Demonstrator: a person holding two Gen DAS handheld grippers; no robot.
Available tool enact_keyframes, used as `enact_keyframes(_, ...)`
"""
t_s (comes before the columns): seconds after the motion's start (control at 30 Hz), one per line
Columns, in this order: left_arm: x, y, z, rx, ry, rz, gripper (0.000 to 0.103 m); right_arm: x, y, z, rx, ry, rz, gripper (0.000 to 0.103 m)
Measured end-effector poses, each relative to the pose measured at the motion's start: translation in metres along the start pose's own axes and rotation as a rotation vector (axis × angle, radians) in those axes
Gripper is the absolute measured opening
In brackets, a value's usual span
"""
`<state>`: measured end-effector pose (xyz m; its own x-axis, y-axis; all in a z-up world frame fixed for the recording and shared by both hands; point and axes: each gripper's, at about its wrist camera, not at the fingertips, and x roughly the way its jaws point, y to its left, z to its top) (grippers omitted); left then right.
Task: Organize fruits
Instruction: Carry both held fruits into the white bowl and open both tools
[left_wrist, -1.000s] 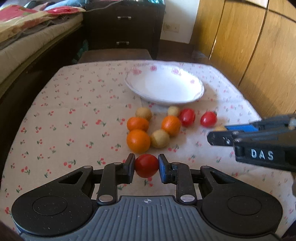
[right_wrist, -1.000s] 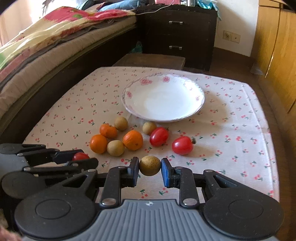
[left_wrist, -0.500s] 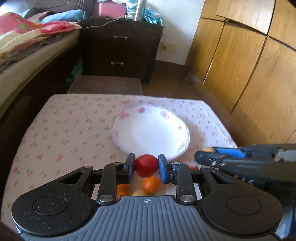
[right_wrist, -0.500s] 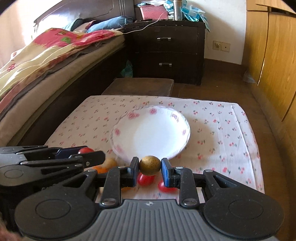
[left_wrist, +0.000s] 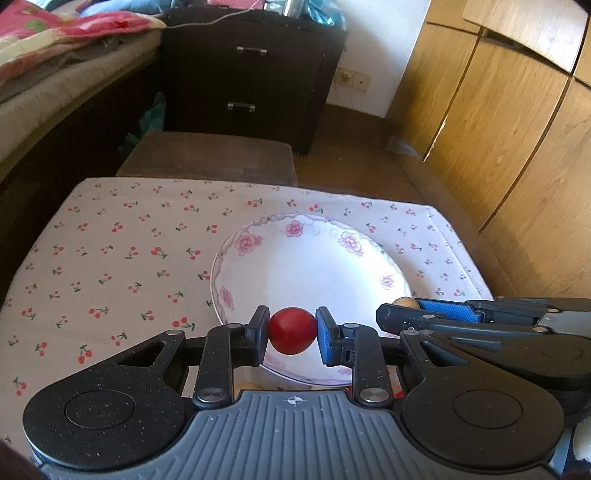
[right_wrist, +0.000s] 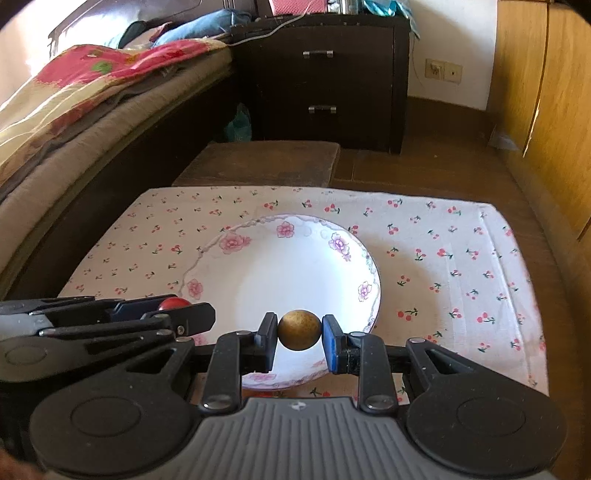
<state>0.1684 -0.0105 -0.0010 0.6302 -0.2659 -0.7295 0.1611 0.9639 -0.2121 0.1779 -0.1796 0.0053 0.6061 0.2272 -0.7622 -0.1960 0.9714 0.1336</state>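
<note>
- Left gripper (left_wrist: 291, 334): fingers clamp a red tomato (left_wrist: 291, 331) above the plate (left_wrist: 236, 266) rim at 6 o'clock
- Right gripper (right_wrist: 299, 334): fingers clamp a brown fruit (right_wrist: 299, 329) likewise
- Plate empty; nothing deposited yet, both releases pending

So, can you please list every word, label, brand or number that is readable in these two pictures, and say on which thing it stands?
No readable text in either view.
Black left gripper, holding the red round fruit: only a small crosshair mark on its grey ribbed body, no letters.
Black right gripper, holding the brown round fruit: a small emblem, too small to read.
</note>
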Motion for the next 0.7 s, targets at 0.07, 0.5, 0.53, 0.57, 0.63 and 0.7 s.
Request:
enact_keyframes(0.07, 0.005, 0.000, 0.000, 0.001, 0.011, 0.011, 0.033, 0.007, -0.001, 0.001, -0.001, 0.011, -0.006, 0.028)
enact_keyframes(0.5, 0.023, 0.003, -0.005, -0.007, 0.057, 0.044, 0.033, 0.027, -0.002, 0.001, 0.004, 0.064, 0.002, 0.029)
enact_keyframes(0.53, 0.022, 0.002, -0.005, -0.006, 0.055, 0.046, 0.033, 0.027, -0.002, 0.001, 0.004, 0.064, 0.003, 0.029)
enact_keyframes(0.57, 0.022, 0.002, -0.005, -0.007, 0.055, 0.046, 0.034, 0.027, -0.002, 0.001, 0.003, 0.063, 0.003, 0.029)
enact_keyframes(0.63, 0.021, 0.002, -0.005, -0.008, 0.056, 0.046, 0.034, 0.026, -0.002, 0.000, 0.005, 0.065, 0.005, 0.029)
enact_keyframes(0.7, 0.021, 0.002, -0.005, -0.005, 0.056, 0.048, 0.034, 0.027, -0.002, 0.000, 0.008, 0.068, 0.004, 0.029)
